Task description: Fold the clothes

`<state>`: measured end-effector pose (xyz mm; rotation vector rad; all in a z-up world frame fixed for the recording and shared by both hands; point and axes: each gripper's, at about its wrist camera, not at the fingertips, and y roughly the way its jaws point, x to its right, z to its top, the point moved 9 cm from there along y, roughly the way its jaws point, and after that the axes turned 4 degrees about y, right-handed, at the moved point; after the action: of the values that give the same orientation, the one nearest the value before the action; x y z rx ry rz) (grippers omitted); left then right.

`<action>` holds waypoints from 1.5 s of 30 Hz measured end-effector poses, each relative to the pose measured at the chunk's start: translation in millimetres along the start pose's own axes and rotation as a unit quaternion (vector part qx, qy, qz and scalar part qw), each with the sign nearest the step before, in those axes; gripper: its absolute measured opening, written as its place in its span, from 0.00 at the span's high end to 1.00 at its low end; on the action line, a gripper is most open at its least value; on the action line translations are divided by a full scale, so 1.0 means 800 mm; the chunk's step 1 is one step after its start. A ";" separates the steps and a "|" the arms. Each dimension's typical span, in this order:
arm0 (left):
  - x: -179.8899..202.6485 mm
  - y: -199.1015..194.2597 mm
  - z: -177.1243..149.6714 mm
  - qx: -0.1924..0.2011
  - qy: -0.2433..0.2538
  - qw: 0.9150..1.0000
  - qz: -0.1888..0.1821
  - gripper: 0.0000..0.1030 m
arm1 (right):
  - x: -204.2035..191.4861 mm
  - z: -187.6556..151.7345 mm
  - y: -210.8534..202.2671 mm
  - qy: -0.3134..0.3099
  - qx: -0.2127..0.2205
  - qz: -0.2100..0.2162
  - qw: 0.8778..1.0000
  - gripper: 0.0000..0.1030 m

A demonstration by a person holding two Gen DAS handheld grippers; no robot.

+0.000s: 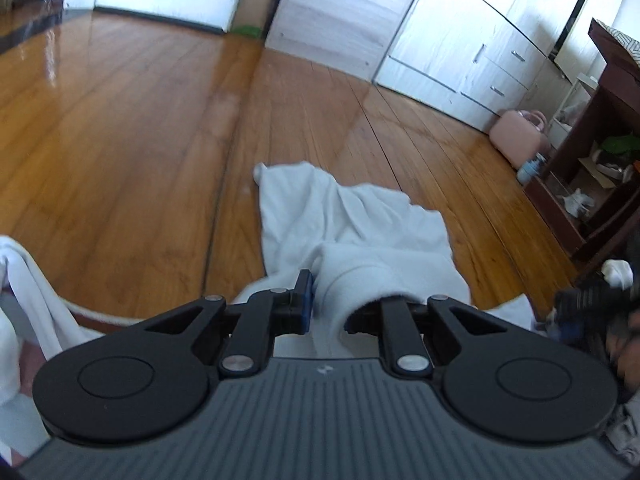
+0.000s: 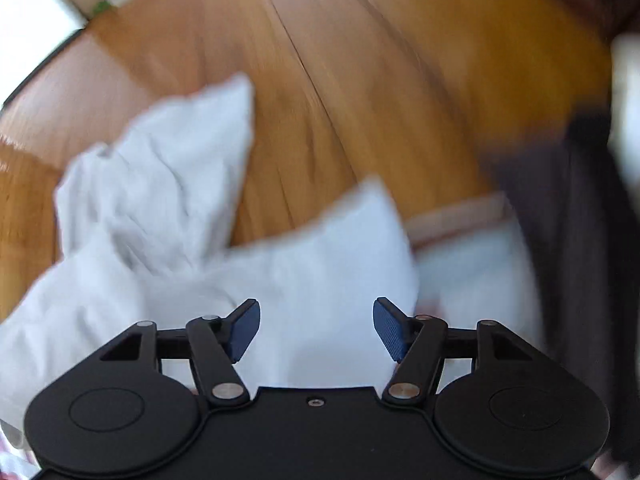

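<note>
The white garment (image 1: 344, 216) is clamped in the left gripper (image 1: 326, 304), seemingly to anchor it; the right gripper (image 2: 316, 330) is held spread, empty, above the cloth.

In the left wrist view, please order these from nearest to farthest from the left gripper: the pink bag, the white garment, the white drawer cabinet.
From the left gripper:
1. white garment, clamped between its pads, spread ahead on the floor.
2. pink bag, on the floor at right.
3. white drawer cabinet, behind the bag.

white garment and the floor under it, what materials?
White garment: soft knit, likely cotton or fleece; matte, limp, with rounded creases. Floor: wood planks, or wood-look laminate, with a glossy finish; plank seams, grain and window glare show.
</note>
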<state>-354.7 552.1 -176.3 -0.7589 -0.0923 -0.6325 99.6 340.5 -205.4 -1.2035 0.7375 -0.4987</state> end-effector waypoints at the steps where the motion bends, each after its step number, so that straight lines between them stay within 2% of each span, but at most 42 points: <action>1: -0.007 0.004 0.000 0.002 -0.002 1.000 0.009 0.87 | 0.015 -0.017 0.010 0.024 -0.002 -0.001 1.000 0.34; 2: -0.016 0.010 -0.001 0.001 -0.008 1.000 0.016 0.87 | 0.027 -0.039 0.016 0.052 0.003 0.008 0.999 0.34; 4: -0.032 0.022 -0.002 -0.006 -0.031 0.999 0.011 0.87 | 0.039 -0.068 0.020 0.087 0.009 0.064 0.994 0.34; 7: -0.046 0.038 -0.009 -0.018 -0.044 0.999 -0.016 0.87 | 0.034 -0.099 0.028 0.106 -0.012 0.155 0.982 0.34; 9: -0.058 0.046 -0.018 -0.031 -0.065 0.997 -0.032 0.87 | 0.027 -0.103 0.044 0.128 -0.032 0.205 0.970 0.34; 11: -0.071 0.053 -0.029 -0.047 -0.101 0.993 -0.046 0.87 | 0.025 -0.100 0.062 0.154 -0.055 0.208 0.964 0.31; 12: -0.077 0.055 -0.033 -0.054 -0.114 0.991 -0.049 0.87 | 0.022 -0.094 0.060 0.155 -0.048 0.203 0.966 0.30; 14: -0.080 0.055 -0.035 -0.059 -0.109 0.991 -0.040 0.87 | 0.019 -0.081 0.056 0.156 -0.030 0.187 0.969 0.30; 17: -0.065 0.054 -0.033 -0.056 -0.071 0.995 -0.039 0.87 | 0.017 -0.047 0.055 0.119 0.019 0.140 0.983 0.31; 18: -0.060 0.055 -0.034 -0.056 -0.062 0.996 -0.041 0.87 | 0.016 -0.032 0.059 0.101 0.028 0.121 0.987 0.35; 19: -0.054 0.058 -0.034 -0.056 -0.056 0.996 -0.046 0.87 | 0.014 -0.014 0.063 0.077 0.037 0.099 0.991 0.54; 20: -0.049 0.060 -0.034 -0.056 -0.056 0.995 -0.057 0.87 | 0.009 0.004 0.062 0.044 0.057 0.073 0.995 0.95; 22: -0.039 0.059 -0.030 -0.047 -0.059 0.993 -0.088 0.87 | -0.009 0.044 0.042 -0.043 0.122 0.019 0.991 0.94; 23: -0.030 0.056 -0.027 -0.043 -0.059 0.991 -0.110 0.88 | -0.022 0.068 0.015 -0.080 0.174 -0.004 0.981 0.94; 25: -0.011 0.049 -0.022 -0.035 -0.062 0.985 -0.160 0.88 | -0.050 0.113 -0.045 -0.146 0.276 -0.047 0.949 0.95; 27: 0.018 0.042 -0.025 -0.047 -0.071 0.968 -0.236 0.88 | -0.067 0.140 -0.122 -0.162 0.368 -0.065 0.913 0.95; 29: 0.046 0.048 -0.042 -0.086 -0.068 0.953 -0.281 0.87 | -0.069 0.156 -0.178 -0.172 0.424 -0.107 0.883 0.94; 30: 0.059 0.054 -0.054 -0.111 -0.064 0.946 -0.297 0.87 | -0.063 0.160 -0.186 -0.177 0.425 -0.134 0.878 0.94; 31: 0.071 0.061 -0.065 -0.135 -0.061 0.939 -0.311 0.85 | -0.053 0.164 -0.183 -0.174 0.411 -0.158 0.881 0.93; 32: 0.081 0.068 -0.077 -0.159 -0.060 0.932 -0.319 0.81 | -0.042 0.168 -0.170 -0.162 0.391 -0.179 0.888 0.86; 33: 0.090 0.074 -0.089 -0.183 -0.052 0.927 -0.324 0.75 | -0.026 0.170 -0.152 -0.153 0.362 -0.208 0.896 0.75; 34: 0.100 0.077 -0.099 -0.203 -0.034 0.922 -0.327 0.62 | -0.009 0.170 -0.128 -0.152 0.323 -0.255 0.899 0.52; 35: 0.109 0.080 -0.108 -0.220 -0.016 0.919 -0.328 0.55 | 0.009 0.169 -0.103 -0.155 0.286 -0.319 0.890 0.44; 36: 0.118 0.080 -0.116 -0.230 0.003 0.917 -0.325 0.49 | 0.023 0.163 -0.085 -0.159 0.264 -0.368 0.877 0.44; 37: 0.125 0.079 -0.123 -0.238 0.020 0.916 -0.323 0.48 | 0.027 0.158 -0.069 -0.166 0.246 -0.392 0.871 0.44; 39: 0.131 0.075 -0.129 -0.240 0.033 0.912 -0.331 0.48 | 0.016 0.144 -0.046 -0.191 0.229 -0.375 0.878 0.44; 40: 0.132 0.073 -0.126 -0.233 0.035 0.912 -0.336 0.48 | 0.000 0.138 -0.038 -0.209 0.223 -0.346 0.887 0.44; 42: 0.124 0.075 -0.110 -0.209 0.030 0.917 -0.337 0.48 | -0.031 0.121 -0.033 -0.253 0.209 -0.284 0.901 0.43; 45: 0.102 0.084 -0.079 -0.170 -0.015 0.926 -0.335 0.46 | -0.088 0.102 -0.020 -0.308 0.177 -0.187 0.916 0.39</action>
<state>-259.3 506.3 -239.5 -1.0822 -0.2839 -1.3131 113.1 437.7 -158.7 -1.0704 -0.1300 -0.4991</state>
